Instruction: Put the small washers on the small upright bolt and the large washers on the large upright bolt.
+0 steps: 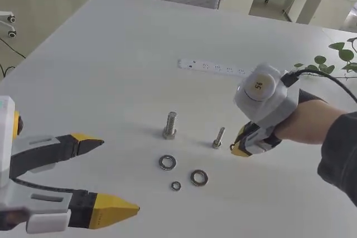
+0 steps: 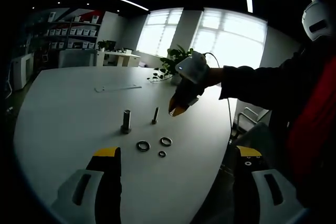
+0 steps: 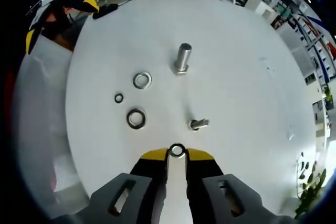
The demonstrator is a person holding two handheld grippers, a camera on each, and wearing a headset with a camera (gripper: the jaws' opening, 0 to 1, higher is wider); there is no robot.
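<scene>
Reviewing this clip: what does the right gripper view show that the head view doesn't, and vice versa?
Right gripper view: a held washer pinched between the tips of the right hand-held gripper. Head view: the hand gripping that tool's housing. Both: the large bolt, small bolt, first large washer, second large washer and loose small washer, all on the table.

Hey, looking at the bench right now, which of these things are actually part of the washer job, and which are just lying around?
Part of the job: large bolt, small bolt, left large washer, right large washer, loose small washer, and the held washer, pinched by the right gripper.
Just lying about: power strip, plant.
</scene>
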